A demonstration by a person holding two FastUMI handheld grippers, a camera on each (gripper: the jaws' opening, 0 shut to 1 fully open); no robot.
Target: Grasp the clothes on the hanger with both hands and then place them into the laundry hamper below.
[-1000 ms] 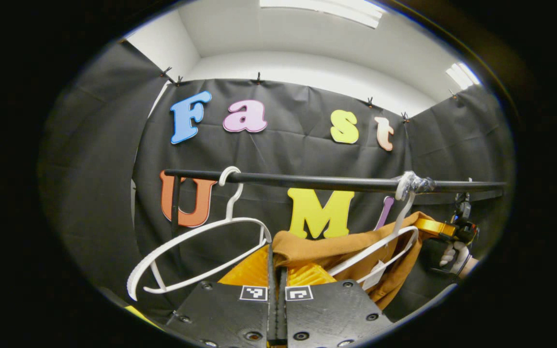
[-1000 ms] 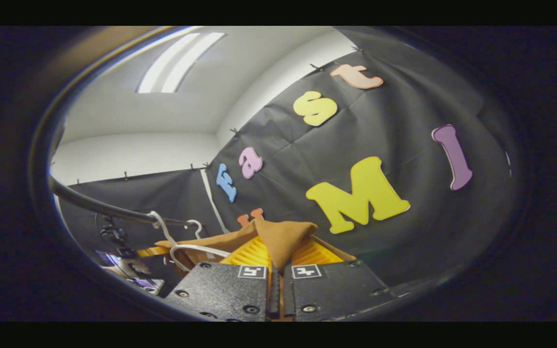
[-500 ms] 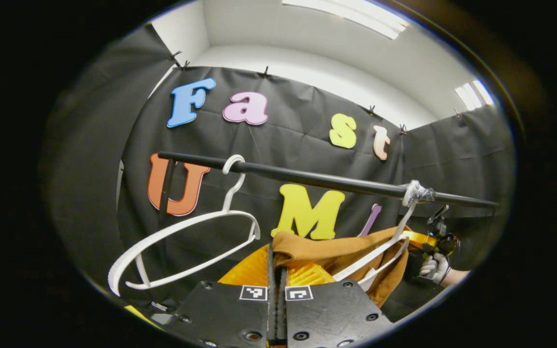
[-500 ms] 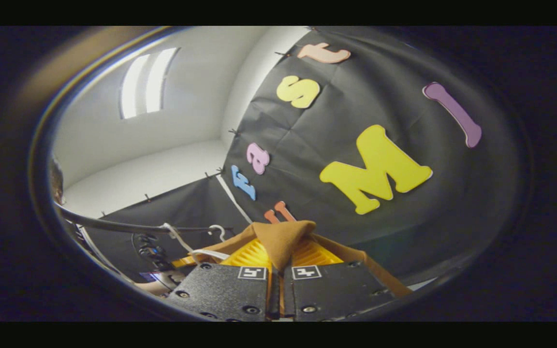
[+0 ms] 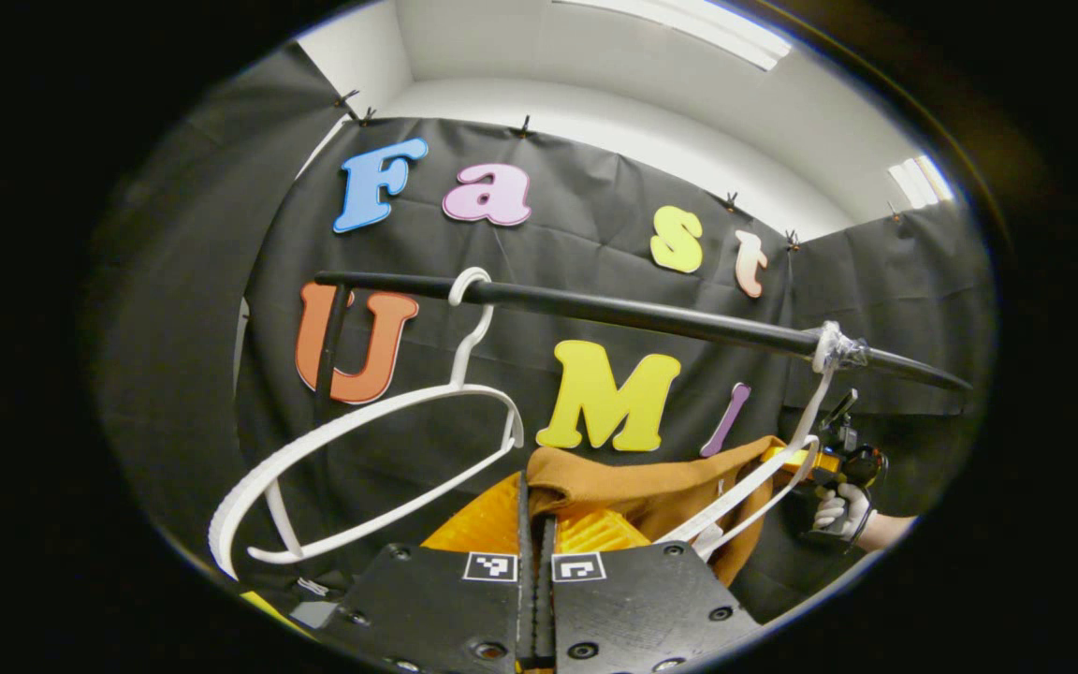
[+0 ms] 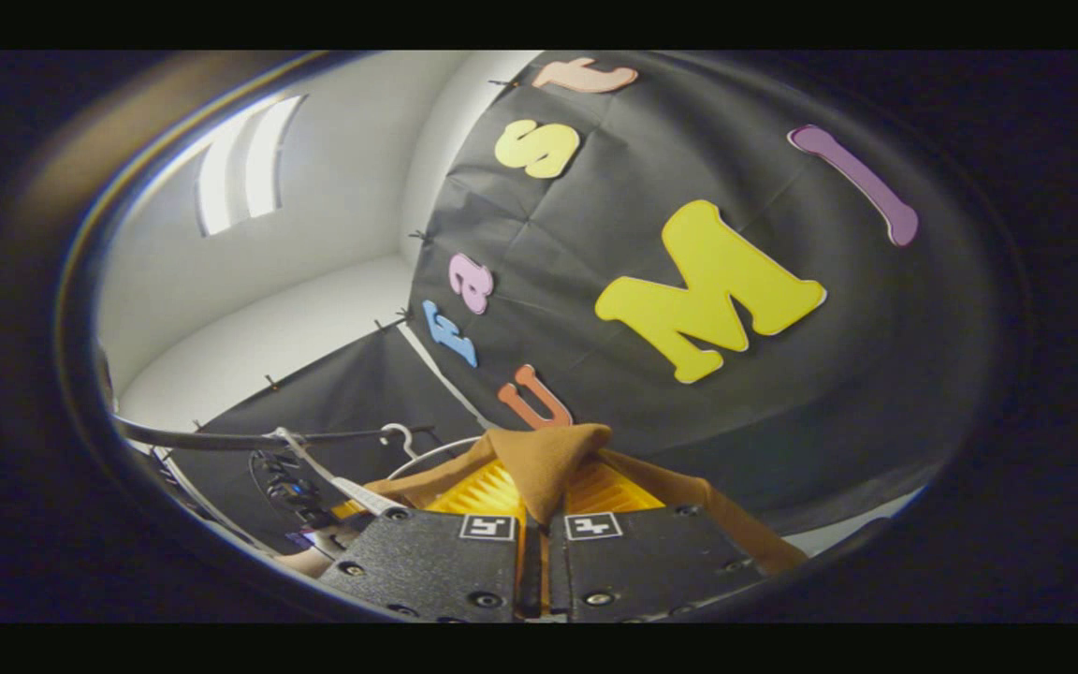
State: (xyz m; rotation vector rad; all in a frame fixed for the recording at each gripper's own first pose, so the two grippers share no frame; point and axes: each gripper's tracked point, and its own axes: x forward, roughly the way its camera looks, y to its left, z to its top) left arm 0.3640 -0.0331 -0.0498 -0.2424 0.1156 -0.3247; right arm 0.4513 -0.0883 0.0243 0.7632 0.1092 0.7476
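A brown garment (image 5: 661,491) stretches between my two grippers below the black rail (image 5: 651,318). My left gripper (image 5: 536,487) is shut on one corner of the cloth. In the left gripper view the far end of the garment reaches my right gripper (image 5: 806,461), held by a gloved hand (image 5: 838,510). A white hanger (image 5: 764,473) taped to the rail still lies across the garment. In the right gripper view my right gripper (image 6: 539,477) is shut on a fold of the brown garment (image 6: 544,459), and the left gripper (image 6: 300,491) shows far off at lower left.
An empty white hanger (image 5: 361,468) hangs from the rail at the left, tilted nearly flat. The rail's black upright post (image 5: 331,342) stands behind it. In the right gripper view the rail (image 6: 221,438) runs low at the left.
Both grippers have come lower with the garment; the rail sits higher in the left gripper view. The garment has slid down off the taped hanger's shoulder. The right gripper has rolled further.
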